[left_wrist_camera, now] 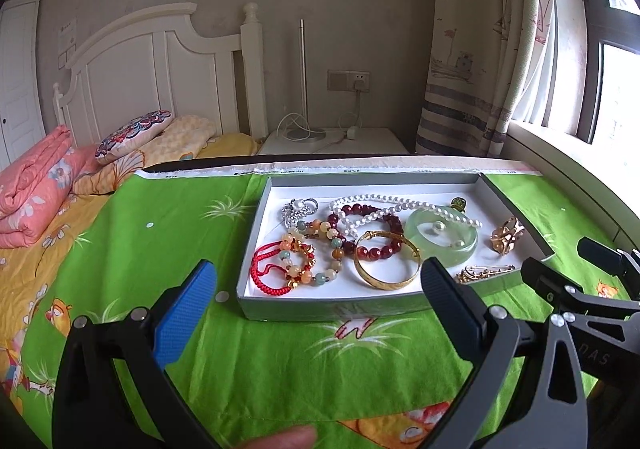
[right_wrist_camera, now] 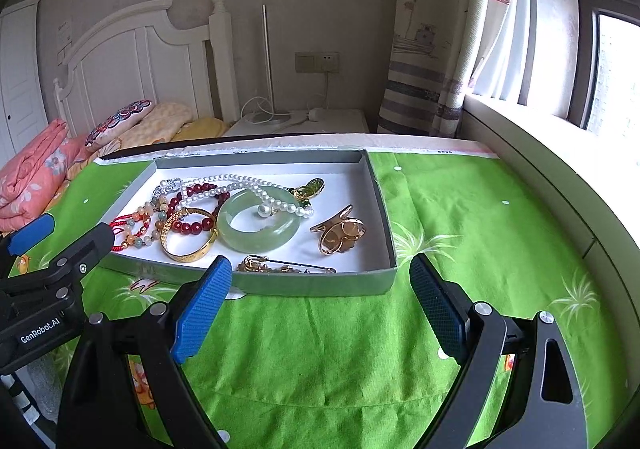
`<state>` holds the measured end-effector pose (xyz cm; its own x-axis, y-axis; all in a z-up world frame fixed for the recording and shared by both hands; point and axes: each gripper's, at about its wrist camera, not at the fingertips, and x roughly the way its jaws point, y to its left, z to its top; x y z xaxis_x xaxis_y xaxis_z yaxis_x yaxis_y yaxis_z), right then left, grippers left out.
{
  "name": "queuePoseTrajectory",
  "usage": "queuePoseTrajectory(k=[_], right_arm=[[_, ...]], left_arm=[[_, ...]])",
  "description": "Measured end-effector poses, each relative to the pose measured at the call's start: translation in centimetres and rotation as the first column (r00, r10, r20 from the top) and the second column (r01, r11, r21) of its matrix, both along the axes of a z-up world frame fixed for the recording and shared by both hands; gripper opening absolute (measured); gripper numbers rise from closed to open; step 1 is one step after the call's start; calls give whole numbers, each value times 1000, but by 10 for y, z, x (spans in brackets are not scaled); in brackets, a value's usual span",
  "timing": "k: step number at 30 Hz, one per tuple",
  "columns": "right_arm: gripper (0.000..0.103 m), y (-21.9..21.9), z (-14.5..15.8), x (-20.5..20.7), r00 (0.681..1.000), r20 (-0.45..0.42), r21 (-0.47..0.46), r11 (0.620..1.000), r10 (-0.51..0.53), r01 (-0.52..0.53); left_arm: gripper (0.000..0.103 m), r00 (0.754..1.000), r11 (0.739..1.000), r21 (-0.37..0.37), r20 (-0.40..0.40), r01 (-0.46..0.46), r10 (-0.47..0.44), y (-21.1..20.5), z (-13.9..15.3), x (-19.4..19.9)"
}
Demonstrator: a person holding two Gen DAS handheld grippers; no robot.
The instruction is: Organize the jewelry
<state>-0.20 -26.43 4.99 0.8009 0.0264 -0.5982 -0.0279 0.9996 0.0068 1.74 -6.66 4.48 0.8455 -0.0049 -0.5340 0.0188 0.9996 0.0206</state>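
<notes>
- Looking along our left gripper (left_wrist_camera: 320, 289), we see its fingers spread wide with nothing between them, poised above the green cloth (left_wrist_camera: 280, 365) just short of the near wall of the box (left_wrist_camera: 320, 309).
- We hold our right gripper (right_wrist_camera: 320, 281) the same way: fingers wide apart, holding nothing, near the box's front right corner.
- The grey, white-lined box sits flat on the cloth, and all the jewelry lies inside it.
- At the box's left end we find a red cord bracelet (left_wrist_camera: 267, 273) tangled with a bracelet of pale orange and green beads (left_wrist_camera: 316, 249), and behind them a silver brooch (left_wrist_camera: 298, 209).
- In the middle a gold bangle (left_wrist_camera: 387, 261) overlaps a dark red bead bracelet (left_wrist_camera: 372, 233).
- A pearl necklace (left_wrist_camera: 400, 205) drapes from the red beads across the top of a pale green jade bangle (left_wrist_camera: 442, 245).
- Behind the jade bangle sits a small green and gold piece (right_wrist_camera: 310, 189); we cannot tell what it is.
- Toward the right end lies a rose-gold hair clip (right_wrist_camera: 340, 235), and along the front wall a long gold pin (right_wrist_camera: 288, 267).
- Each gripper shows at the edge of the other's view.
</notes>
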Motion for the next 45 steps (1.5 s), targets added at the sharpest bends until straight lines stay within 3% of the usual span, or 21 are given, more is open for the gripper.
queuePoseTrajectory(k=[34,45], right_arm=[[87,0,0,0,1000,-1,1,1000,-1,1],[87,0,1,-1,1000,0,2,1000,-1,1]], left_arm=[[101,1000,1000,4,0,-8,8,2,0,0],[101,1000,998,55,11,-11,11,-7,-2,-3]])
